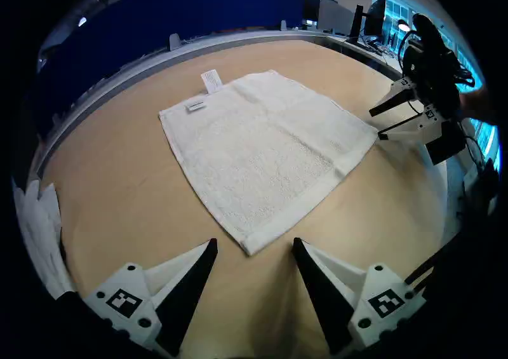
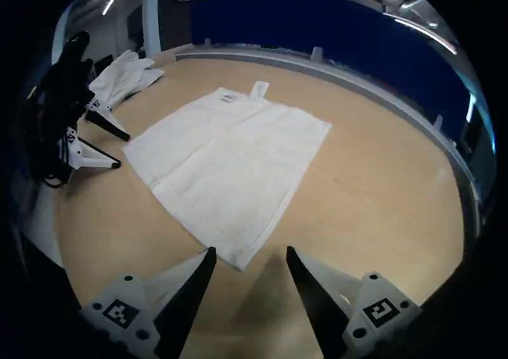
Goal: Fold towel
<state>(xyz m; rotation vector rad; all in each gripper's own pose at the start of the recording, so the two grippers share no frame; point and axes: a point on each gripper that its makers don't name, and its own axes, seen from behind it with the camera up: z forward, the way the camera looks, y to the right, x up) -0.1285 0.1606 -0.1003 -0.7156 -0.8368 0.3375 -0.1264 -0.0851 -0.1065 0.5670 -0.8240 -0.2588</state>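
Item: one white towel (image 1: 267, 155), spread flat and unfolded on a pale wooden table (image 1: 114, 187), set corner-on like a diamond. Two small tags (image 1: 211, 79) show at its far edge, toward 12 o'clock. Left gripper (image 1: 254, 244): at 6 o'clock in the left gripper view, jaws apart and holding nothing; the towel's near corner lies in the gap between the two black fingertips, and contact with cloth or table cannot be told. Right gripper (image 2: 251, 250): at 6 o'clock in the right gripper view, jaws likewise apart and empty, with another towel corner lying in its gap. The left gripper view also has the right gripper at 3 o'clock, fingers spread, the lower tip just beside the towel's right-hand corner; touching or not cannot be told. The right gripper view has the left gripper at 9 o'clock, fingers spread, tips near the towel's left corner. Other items: a pile of white cloths (image 2: 127, 70) on the table at 10 o'clock in the right gripper view, well apart from the towel; a blue partition (image 1: 190, 9) along the table's far edge; dark monitors (image 1: 374, 16) at 1 o'clock in the left gripper view.
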